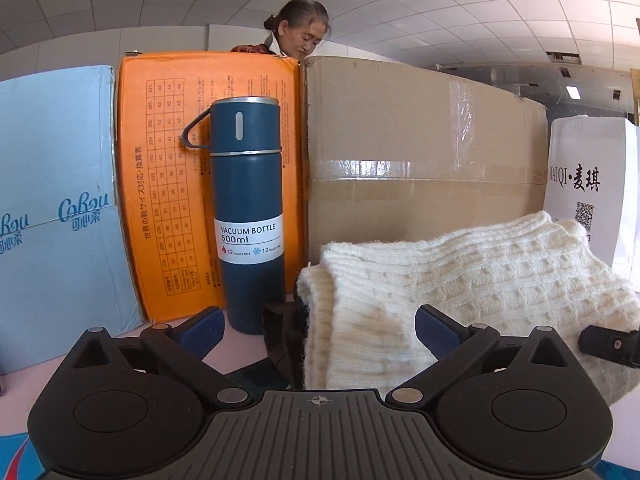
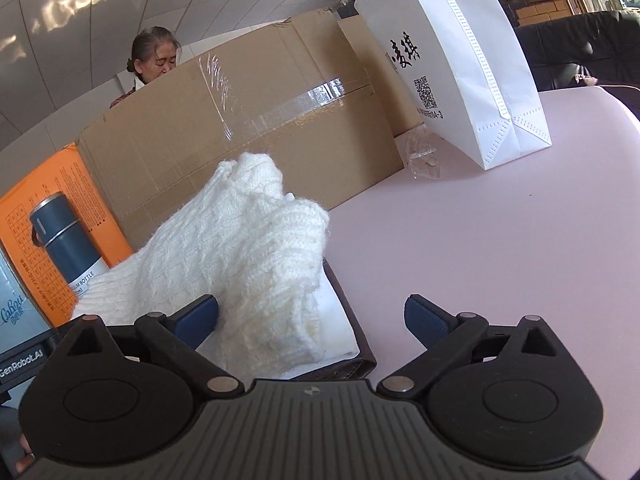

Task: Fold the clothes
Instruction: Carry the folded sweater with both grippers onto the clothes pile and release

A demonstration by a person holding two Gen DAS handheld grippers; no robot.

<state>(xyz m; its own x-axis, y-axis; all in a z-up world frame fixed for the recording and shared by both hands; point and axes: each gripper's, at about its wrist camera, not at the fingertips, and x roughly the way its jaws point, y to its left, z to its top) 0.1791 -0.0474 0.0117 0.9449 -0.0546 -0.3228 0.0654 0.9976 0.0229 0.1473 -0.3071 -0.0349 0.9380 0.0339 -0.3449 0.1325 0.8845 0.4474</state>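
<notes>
Left wrist view shows the left gripper (image 1: 318,330) spread wide before a folded cream sweater (image 1: 460,280), while the right gripper (image 2: 312,320) likewise stands wide, gripping nothing.

Boxes (image 1: 424,152) wall the back, table (image 2: 500,248) open rightward

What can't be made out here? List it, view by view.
- Left wrist view: the sweater's near edge, hidden behind the left gripper.
- Right wrist view: the vacuum bottle's base, covered by the sweater.
- Both views: whatever is behind the cardboard box.
</notes>
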